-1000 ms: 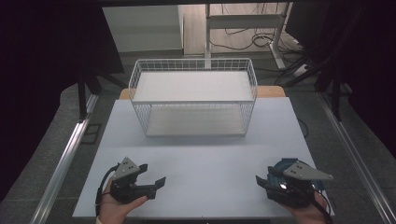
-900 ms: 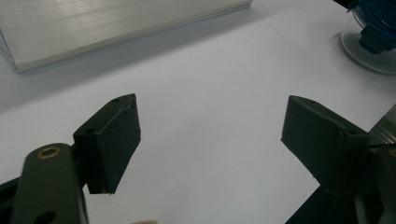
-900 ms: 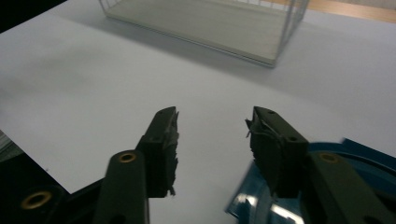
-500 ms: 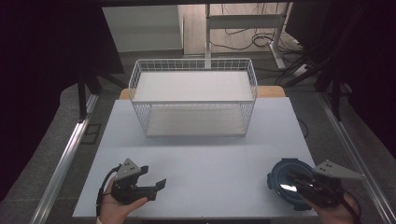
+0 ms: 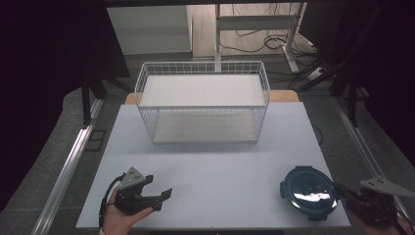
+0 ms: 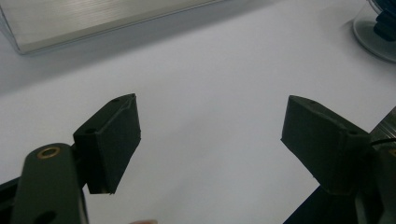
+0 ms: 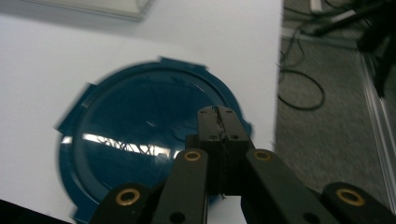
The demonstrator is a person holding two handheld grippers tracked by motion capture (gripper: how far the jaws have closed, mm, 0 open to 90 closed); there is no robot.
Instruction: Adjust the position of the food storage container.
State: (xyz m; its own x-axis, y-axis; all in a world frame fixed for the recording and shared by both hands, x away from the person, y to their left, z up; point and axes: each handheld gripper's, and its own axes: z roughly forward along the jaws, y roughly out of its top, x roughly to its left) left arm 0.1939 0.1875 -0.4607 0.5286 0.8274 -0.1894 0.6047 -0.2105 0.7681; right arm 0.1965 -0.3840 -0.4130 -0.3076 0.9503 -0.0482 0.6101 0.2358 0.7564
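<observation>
While the left gripper is resting released, the right gripper is sitting clenched, empty, over the blue lid: light, stiff, slick; grip its rim tabs.

Middle of table: bare white surface runs wide between the two grippers, an open lane from side to side.
Far side: a white wire basket stands across the table's back, blocking low passage there; its top is open.
Right front corner: a dark blue round lid lies flat near the edge, a low obstacle just beside the right gripper, whose jaws meet above the lid's rim.
Left front: the left gripper sits with jaws spread, nothing between them, well apart from the basket.
</observation>
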